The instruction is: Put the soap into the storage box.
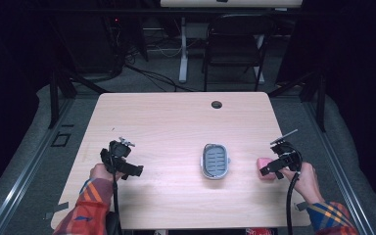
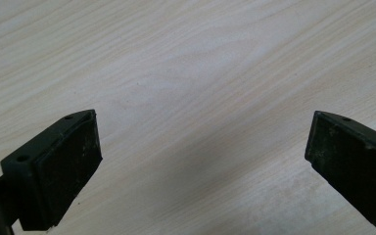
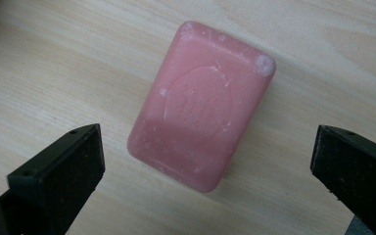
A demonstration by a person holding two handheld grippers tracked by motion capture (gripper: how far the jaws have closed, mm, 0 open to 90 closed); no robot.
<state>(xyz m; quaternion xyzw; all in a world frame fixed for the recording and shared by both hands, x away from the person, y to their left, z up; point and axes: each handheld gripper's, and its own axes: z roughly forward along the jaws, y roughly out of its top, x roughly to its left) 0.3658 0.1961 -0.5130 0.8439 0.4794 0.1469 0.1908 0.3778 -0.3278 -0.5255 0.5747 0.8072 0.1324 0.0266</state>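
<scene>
A pink bar of soap (image 3: 201, 104) lies flat on the light wooden table (image 1: 176, 122), near its right edge (image 1: 263, 166). My right gripper (image 3: 205, 166) hangs just above it, open, jaws wide on either side of the bar and not touching it; in the high view it (image 1: 274, 168) partly covers the soap. A grey soap dish (image 1: 215, 160) with a slotted floor sits in the middle of the table, empty. My left gripper (image 1: 133, 171) is open over bare wood at the left, with nothing between its jaws (image 2: 200, 166).
A round cable hole (image 1: 217, 104) is near the table's far edge. Beyond the table stand a dark folding chair (image 1: 235, 44), a white desk leg (image 1: 183, 49) and cables on the floor. A black frame runs along both sides.
</scene>
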